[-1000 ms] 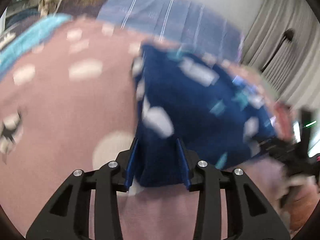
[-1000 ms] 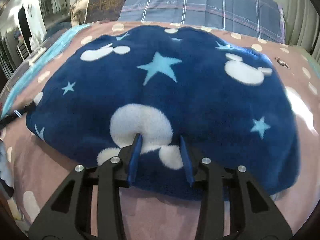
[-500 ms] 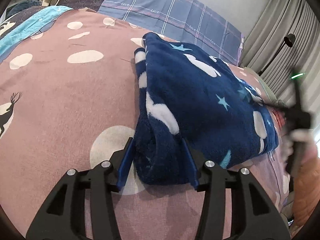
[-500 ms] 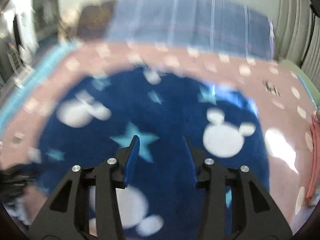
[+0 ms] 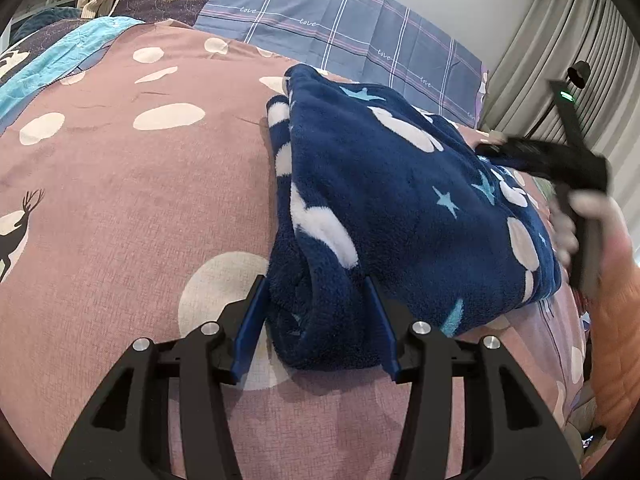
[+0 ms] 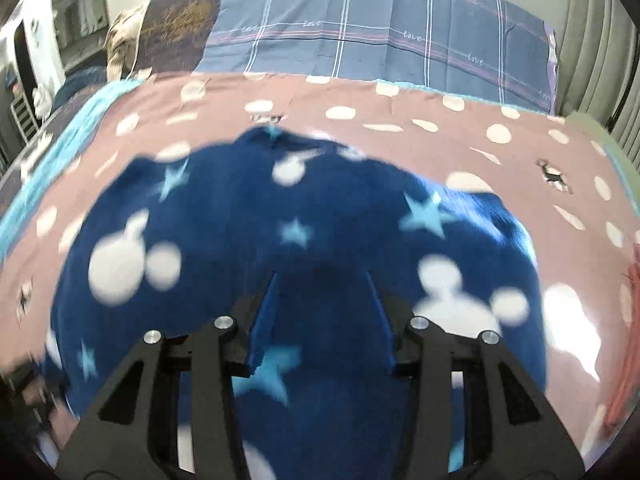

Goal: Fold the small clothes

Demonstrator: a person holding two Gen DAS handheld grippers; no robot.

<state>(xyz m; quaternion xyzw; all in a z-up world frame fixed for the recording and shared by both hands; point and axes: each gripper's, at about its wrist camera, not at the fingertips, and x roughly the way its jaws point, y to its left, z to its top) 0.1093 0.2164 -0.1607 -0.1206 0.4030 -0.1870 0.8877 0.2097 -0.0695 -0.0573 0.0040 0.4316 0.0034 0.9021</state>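
1. The bed cover, pink with pale spots, is the work surface; it looks soft and yielding, so anything pressed into it will likely sink rather than slide.
2. The navy fleece garment, printed with stars and white mouse-head shapes, lies folded in a thick bundle near the middle of the bed. It looks plush, limp and light, bulky at the folds (fleece tends to spring back open), and not fragile.
3. Best hold, I judge: the stacked edges at a corner, catching all layers at once, since a single layer would peel away.
4. The left gripper straddles the near rolled end of the bundle, with its jaws spread; the right pad seems to brush the fleece, the left stands just clear.
5. The right gripper hovers over the garment's top, jaws apart with nothing pinched (view blurred).
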